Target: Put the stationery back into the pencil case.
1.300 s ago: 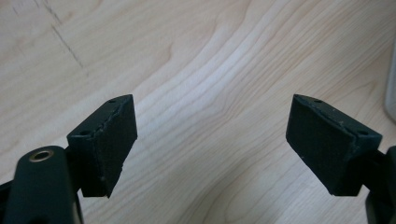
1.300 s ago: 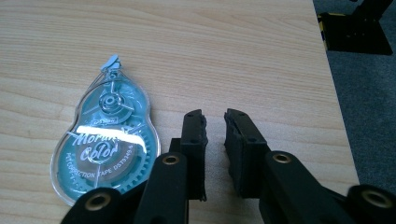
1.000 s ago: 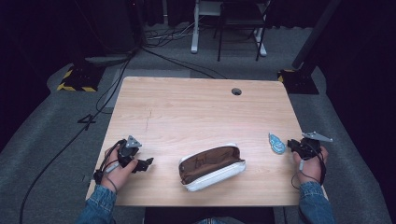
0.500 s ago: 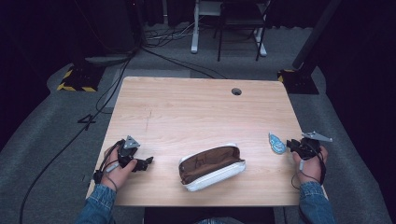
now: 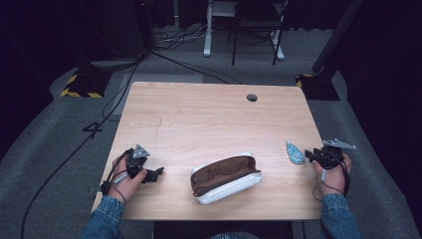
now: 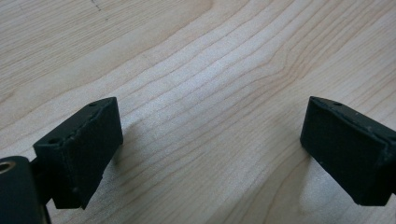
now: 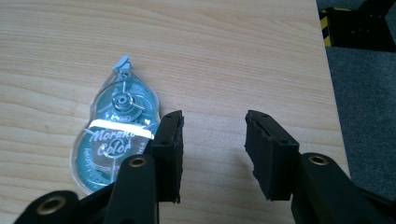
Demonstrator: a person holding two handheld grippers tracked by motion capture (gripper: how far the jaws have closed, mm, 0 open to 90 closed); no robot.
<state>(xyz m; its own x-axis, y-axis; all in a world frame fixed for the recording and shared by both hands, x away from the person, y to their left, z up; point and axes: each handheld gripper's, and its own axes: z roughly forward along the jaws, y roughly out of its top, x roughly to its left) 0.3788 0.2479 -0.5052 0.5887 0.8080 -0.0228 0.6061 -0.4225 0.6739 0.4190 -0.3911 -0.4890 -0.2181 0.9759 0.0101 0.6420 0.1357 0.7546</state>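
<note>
- Since a second ago, hardly anything has shifted: both my hands rest where they were, and the open brown-and-white zipped pouch lies unmoved on the light wooden table.
- Left of the pouch, my left gripper has its jaws released, spread wide over bare wood.
- Right of the pouch, my right gripper is parted, empty, touching the teal, clear plastic correction-tape dispenser.

The wooden table has a round cable hole near its far edge. Grey carpet covers the floor. Black cables cross it beyond the table. Yellow-black striped bases stand off both far corners. The surroundings are dark.
</note>
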